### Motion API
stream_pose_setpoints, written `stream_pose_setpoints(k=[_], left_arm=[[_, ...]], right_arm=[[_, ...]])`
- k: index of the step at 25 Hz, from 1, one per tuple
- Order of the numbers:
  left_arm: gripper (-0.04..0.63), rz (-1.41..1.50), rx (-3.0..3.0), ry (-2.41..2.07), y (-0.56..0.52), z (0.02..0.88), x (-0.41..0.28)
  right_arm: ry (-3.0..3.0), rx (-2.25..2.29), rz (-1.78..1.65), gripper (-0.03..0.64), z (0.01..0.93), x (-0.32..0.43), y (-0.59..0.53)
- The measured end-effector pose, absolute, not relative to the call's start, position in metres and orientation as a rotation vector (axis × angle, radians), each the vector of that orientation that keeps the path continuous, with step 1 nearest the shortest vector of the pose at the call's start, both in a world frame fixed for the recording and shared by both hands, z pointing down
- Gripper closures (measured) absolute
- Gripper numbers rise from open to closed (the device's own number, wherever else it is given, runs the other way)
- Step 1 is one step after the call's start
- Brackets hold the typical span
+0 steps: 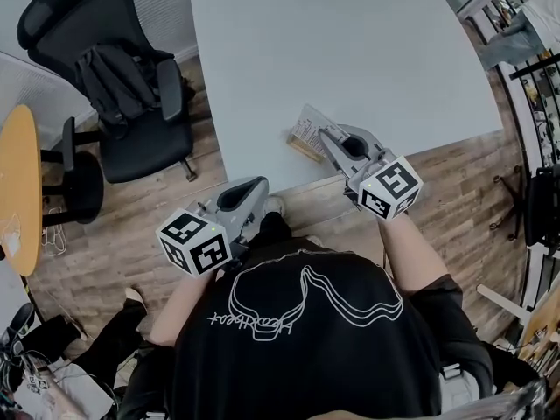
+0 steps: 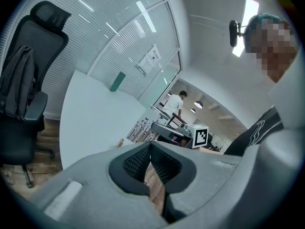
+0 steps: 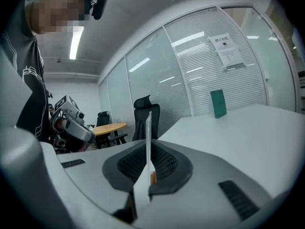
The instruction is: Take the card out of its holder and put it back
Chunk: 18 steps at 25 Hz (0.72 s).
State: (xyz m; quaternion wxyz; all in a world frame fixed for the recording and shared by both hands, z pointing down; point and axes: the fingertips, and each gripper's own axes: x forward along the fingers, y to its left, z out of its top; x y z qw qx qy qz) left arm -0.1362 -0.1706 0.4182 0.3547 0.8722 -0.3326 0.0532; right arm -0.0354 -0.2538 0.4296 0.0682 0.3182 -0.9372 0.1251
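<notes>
A thin white printed card [image 1: 308,129] stands near the front edge of the white table [image 1: 350,42], right above a small wooden holder [image 1: 305,150]. My right gripper [image 1: 326,137] is shut on the card's right side. In the right gripper view the card [image 3: 148,128] shows edge-on, pinched between the black pads [image 3: 164,163], with a sliver of wood low beside it. Whether the card sits in the holder's slot I cannot tell. My left gripper [image 1: 256,186] hangs off the table's front edge over the floor, jaws shut and empty [image 2: 150,149].
A black office chair [image 1: 131,94] with a dark backpack on it stands left of the table. A round wooden table [image 1: 17,191] is at the far left. A green upright object [image 3: 218,104] stands far back on the white table. A person stands in the distance [image 2: 174,104].
</notes>
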Motion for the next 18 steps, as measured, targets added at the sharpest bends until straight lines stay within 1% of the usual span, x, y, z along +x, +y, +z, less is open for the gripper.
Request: stream_pose_setpoints(k=[6, 18], left_arm=[[0.583, 0.153, 2.248, -0.846, -0.176, 0.427, -0.139], [0.583, 0.186, 2.214, -0.813, -0.178, 0.442, -0.133]], right_arm=[[-2.804, 0.957, 0.394, 0.594, 0.448, -0.036, -0.257], [-2.816, 0.887, 0.364, 0.594, 0.450, -0.036, -0.259]])
